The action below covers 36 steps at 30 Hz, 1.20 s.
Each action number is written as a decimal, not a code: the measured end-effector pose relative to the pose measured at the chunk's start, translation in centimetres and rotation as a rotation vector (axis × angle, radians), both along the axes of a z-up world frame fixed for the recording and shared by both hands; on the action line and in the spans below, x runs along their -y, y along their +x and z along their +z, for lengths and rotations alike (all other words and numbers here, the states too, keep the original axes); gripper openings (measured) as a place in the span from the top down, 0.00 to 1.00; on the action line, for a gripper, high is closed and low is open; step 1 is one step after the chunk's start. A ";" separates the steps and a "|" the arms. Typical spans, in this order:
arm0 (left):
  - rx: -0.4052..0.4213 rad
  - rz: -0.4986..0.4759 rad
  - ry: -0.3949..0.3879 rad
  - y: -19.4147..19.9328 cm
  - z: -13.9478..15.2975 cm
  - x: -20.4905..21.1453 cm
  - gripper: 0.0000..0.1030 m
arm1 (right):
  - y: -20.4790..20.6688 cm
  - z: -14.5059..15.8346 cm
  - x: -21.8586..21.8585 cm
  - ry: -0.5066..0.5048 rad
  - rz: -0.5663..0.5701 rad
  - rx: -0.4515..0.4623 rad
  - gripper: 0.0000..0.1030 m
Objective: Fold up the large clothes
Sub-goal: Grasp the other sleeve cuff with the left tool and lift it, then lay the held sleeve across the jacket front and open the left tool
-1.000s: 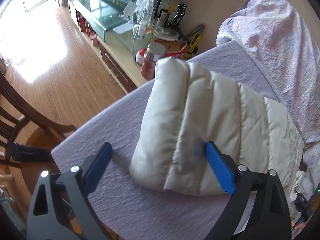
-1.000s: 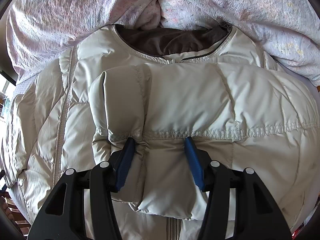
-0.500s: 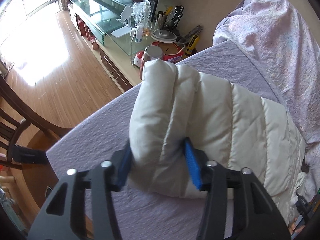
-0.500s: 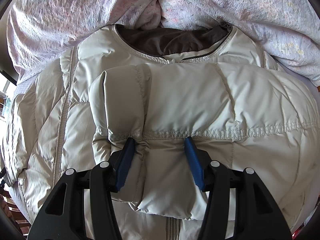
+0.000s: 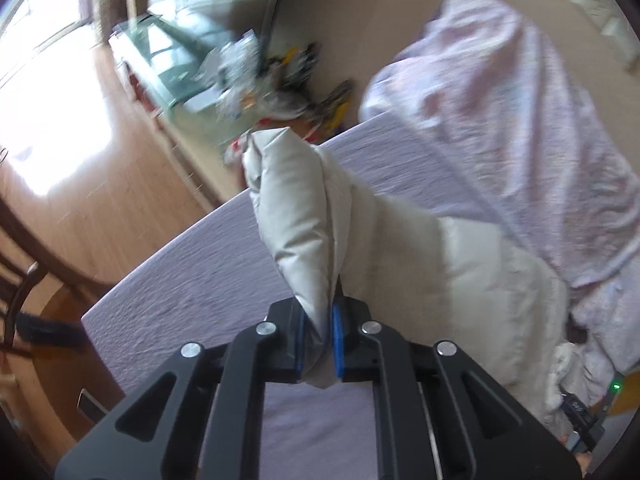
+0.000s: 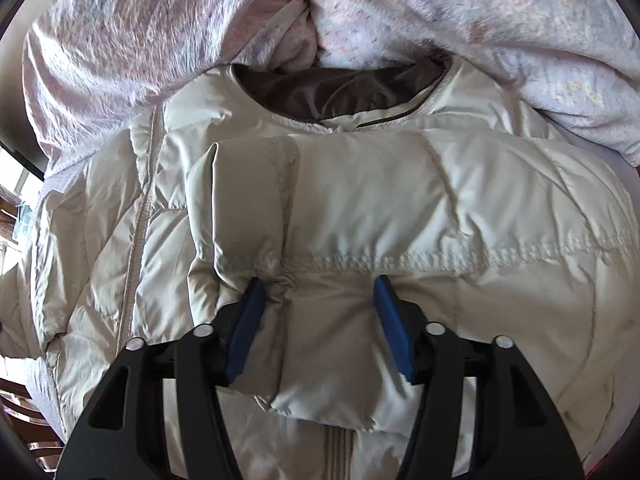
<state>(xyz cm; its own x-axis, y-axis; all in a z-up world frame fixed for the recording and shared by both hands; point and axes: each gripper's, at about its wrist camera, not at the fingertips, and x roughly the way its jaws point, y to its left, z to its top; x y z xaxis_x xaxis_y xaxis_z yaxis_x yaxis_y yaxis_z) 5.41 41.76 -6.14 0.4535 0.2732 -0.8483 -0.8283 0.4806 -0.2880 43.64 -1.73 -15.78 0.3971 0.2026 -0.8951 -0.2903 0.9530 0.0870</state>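
A cream quilted down jacket (image 6: 132, 240) lies face up on the bed, its brown-lined collar (image 6: 340, 92) at the far side. One sleeve (image 6: 360, 200) is folded across the chest. My right gripper (image 6: 318, 328) straddles that sleeve's lower edge. Its jaws are opening, while the blue pads (image 6: 244, 328) still touch the puffy fabric and pucker it. In the left wrist view, my left gripper (image 5: 319, 340) is shut on the end of the other sleeve (image 5: 304, 216). That sleeve is lifted off the lavender sheet (image 5: 208, 288) and rises from the jacket body (image 5: 460, 280).
A pink floral duvet (image 5: 520, 120) is heaped along the far side of the bed, behind the collar (image 6: 120, 40). Past the bed's edge are a wooden floor (image 5: 80, 184), a cluttered, blurred sideboard (image 5: 240, 80) and a dark wooden chair (image 5: 24, 280).
My left gripper closed on the sleeve end and lifted it off the sheet, and the view blurred. The right gripper's jaws widened slightly around the folded sleeve, and that hand stayed put.
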 end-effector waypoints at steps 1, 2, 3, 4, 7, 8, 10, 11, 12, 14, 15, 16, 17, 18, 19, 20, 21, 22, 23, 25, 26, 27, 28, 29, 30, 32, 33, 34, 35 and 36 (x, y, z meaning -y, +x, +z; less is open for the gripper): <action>0.019 -0.019 0.013 0.6 1.0 0.6 0.90 | -0.3 0.3 0.4 0.008 -0.001 0.011 0.37; 0.045 -0.046 0.026 1.5 2.2 1.4 0.90 | -0.5 0.5 0.7 0.011 -0.002 0.020 0.36; 0.062 -0.064 0.034 2.0 2.9 1.9 0.90 | -0.9 0.8 1.1 0.011 -0.003 0.032 0.34; 0.084 -0.092 0.045 2.9 4.0 2.7 0.90 | -1.1 1.0 1.5 0.013 -0.003 0.040 0.32; 0.145 -0.183 0.068 5.6 6.8 5.5 0.90 | -1.8 1.9 2.9 0.020 -0.006 0.059 0.31; 0.156 -0.209 0.071 6.3 7.3 6.1 0.90 | -2.0 2.0 3.4 0.021 -0.008 0.060 0.31; 0.181 -0.278 0.076 8.4 8.6 8.7 0.90 | -2.4 2.3 4.4 0.016 -0.015 0.061 0.31; 0.192 -0.316 0.080 9.7 9.3 10.1 0.90 | -2.5 2.4 4.9 0.011 -0.021 0.061 0.31; 0.202 -0.341 0.081 10.5 9.6 11.2 0.90 | -2.8 2.5 5.6 0.007 -0.028 0.062 0.31; 0.220 -0.411 0.084 12.8 10.4 14.0 0.90 | -3.1 2.7 6.9 0.007 -0.042 0.067 0.31; 0.224 -0.436 0.086 13.5 10.6 15.0 0.90 | -3.3 2.9 7.5 0.008 -0.052 0.070 0.31; 0.227 -0.472 0.092 14.6 10.8 16.5 0.90 | -3.4 3.0 8.1 0.008 -0.060 0.074 0.31; 0.229 -0.496 0.094 15.4 10.9 17.5 0.90 | -3.5 3.0 8.7 0.010 -0.070 0.076 0.30; 0.234 -0.540 0.091 16.7 11.0 19.3 0.90 | -3.6 3.2 9.4 0.013 -0.082 0.079 0.29; 0.235 -0.559 0.087 17.4 11.0 20.1 0.90 | -3.7 3.3 10.2 0.014 -0.094 0.083 0.28; 0.237 -0.596 0.081 18.5 10.9 21.6 0.90 | -3.8 3.5 11.0 0.014 -0.107 0.086 0.28; 0.238 -0.623 0.075 19.2 10.7 22.7 0.90 | -4.0 3.7 12.1 0.017 -0.123 0.088 0.28; 0.238 -0.650 0.070 20.0 10.6 23.9 0.90 | -4.0 3.8 12.9 0.021 -0.134 0.088 0.28; 0.236 -0.675 0.061 20.8 10.4 25.0 0.90 | -4.0 3.8 13.4 0.024 -0.141 0.087 0.28; 0.231 -0.710 0.042 21.9 9.8 26.6 0.90 | -4.2 3.9 14.8 0.034 -0.162 0.087 0.28; 0.223 -0.734 0.030 22.7 9.4 27.8 0.90 | -4.3 4.0 15.5 0.039 -0.173 0.088 0.28; 0.214 -0.752 0.025 23.4 9.0 28.5 0.90 | -4.4 4.0 15.9 0.043 -0.179 0.088 0.28; 0.206 -0.763 0.024 23.7 8.6 29.0 0.90 | -4.5 4.0 16.6 0.048 -0.191 0.087 0.28; 0.191 -0.778 0.023 24.4 8.1 30.0 0.90 | -4.5 4.0 16.9 0.050 -0.196 0.085 0.28; 0.177 -0.787 0.020 24.8 7.6 30.5 0.90 | -4.6 4.0 17.3 0.051 -0.201 0.083 0.28; 0.149 -0.800 0.012 25.7 6.7 31.3 0.90 | -4.6 4.0 17.6 0.049 -0.205 0.084 0.28; 0.135 -0.804 0.009 26.1 6.2 31.7 0.89 | -4.7 4.0 17.8 0.045 -0.206 0.087 0.28; 0.127 -0.807 0.006 26.3 5.9 31.8 0.88 | -4.7 4.0 17.8 0.042 -0.206 0.089 0.28; 0.114 -0.811 -0.004 26.5 5.3 32.1 0.87 | -4.7 4.1 17.9 0.039 -0.204 0.091 0.28; 0.107 -0.812 -0.010 26.5 5.0 32.1 0.85 | -4.7 4.1 18.0 0.038 -0.203 0.092 0.28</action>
<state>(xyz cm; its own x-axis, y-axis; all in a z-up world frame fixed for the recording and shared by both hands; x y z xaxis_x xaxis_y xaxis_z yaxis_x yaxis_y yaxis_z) 31.91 9.64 -1.09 0.5859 -0.1823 -0.7896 -0.1910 0.9158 -0.3532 38.95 -19.68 -11.70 0.5129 0.1429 -0.8465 -0.1014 0.9892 0.1056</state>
